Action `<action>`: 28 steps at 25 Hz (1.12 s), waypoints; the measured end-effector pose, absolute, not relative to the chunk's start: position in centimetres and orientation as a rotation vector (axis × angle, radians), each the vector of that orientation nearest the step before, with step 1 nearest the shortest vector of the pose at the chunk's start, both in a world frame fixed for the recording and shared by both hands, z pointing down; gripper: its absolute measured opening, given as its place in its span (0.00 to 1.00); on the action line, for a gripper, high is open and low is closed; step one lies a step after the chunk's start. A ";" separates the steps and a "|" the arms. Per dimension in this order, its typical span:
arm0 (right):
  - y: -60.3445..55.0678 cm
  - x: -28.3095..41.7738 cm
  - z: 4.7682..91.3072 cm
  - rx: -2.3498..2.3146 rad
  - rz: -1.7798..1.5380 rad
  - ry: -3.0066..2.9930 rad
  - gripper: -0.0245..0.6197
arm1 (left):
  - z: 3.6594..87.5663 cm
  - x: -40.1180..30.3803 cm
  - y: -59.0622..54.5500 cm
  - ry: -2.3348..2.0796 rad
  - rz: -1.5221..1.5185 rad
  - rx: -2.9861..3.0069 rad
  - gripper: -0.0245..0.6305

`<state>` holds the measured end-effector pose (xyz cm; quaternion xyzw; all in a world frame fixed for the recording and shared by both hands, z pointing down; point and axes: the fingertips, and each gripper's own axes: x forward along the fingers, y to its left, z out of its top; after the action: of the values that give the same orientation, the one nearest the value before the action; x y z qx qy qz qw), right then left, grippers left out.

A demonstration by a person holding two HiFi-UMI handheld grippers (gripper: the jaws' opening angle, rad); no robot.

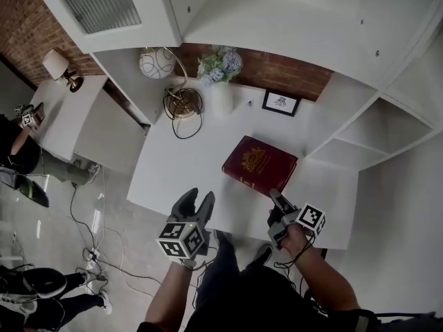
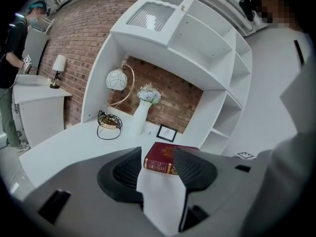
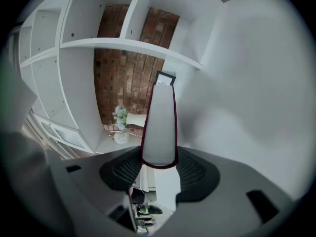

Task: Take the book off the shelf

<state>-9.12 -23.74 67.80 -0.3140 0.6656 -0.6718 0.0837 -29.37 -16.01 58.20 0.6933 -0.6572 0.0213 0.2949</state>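
- Book [image 1: 259, 163]: dark red with a gold emblem, lying cover-up on the white tabletop [image 1: 187, 164], just right of centre in the head view
- Long axis: runs from the middle of the head view down toward the lower right; the gilt-lettered spine is the long edge facing lower left, and the far long edge faces the picture frame [image 1: 281, 103] at the brick back wall
- Right gripper [image 1: 279, 200]: clamped on the book's lower-right end. In the right gripper view [image 3: 159, 164] both dark pads press the red covers, and the white page edge [image 3: 159, 127] recedes up the frame between them. The jaws stand about a book's thickness apart
- Left gripper [image 1: 197, 199]: jaws spread wide and holding nothing, hovering at the near edge of the tabletop, lower centre of the head view. The left gripper view [image 2: 158, 171] shows only bare white surface between the pads
- Book relative to the grippers: its lower-right end sits inside the right gripper's jaws. From the left gripper it lies apart, up and to the right in the head view. In the left gripper view it appears beyond the open jaws [image 2: 165, 158], spine toward the camera
- Background: vase of flowers [image 1: 221, 81] and globe lamp [image 1: 158, 62] stand near the top centre, well apart from the book
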 end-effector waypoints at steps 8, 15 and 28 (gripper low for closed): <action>-24.4 -8.9 69.1 -0.992 -1.982 2.013 0.37 | 59.4 -29.0 -17.3 -1.703 0.061 1.845 0.34; -24.5 -8.7 71.1 -1.022 -1.981 2.042 0.37 | 61.2 -28.6 -18.0 -1.659 0.072 1.834 0.34; -24.3 -5.9 76.8 -1.351 -2.084 2.032 0.37 | 61.8 -28.7 -18.4 -1.634 0.091 1.839 0.34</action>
<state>-5.94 -24.27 76.85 -0.4206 0.6329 -0.6491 -0.0337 -28.67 -18.44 61.80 0.7043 -0.6257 0.0350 0.3335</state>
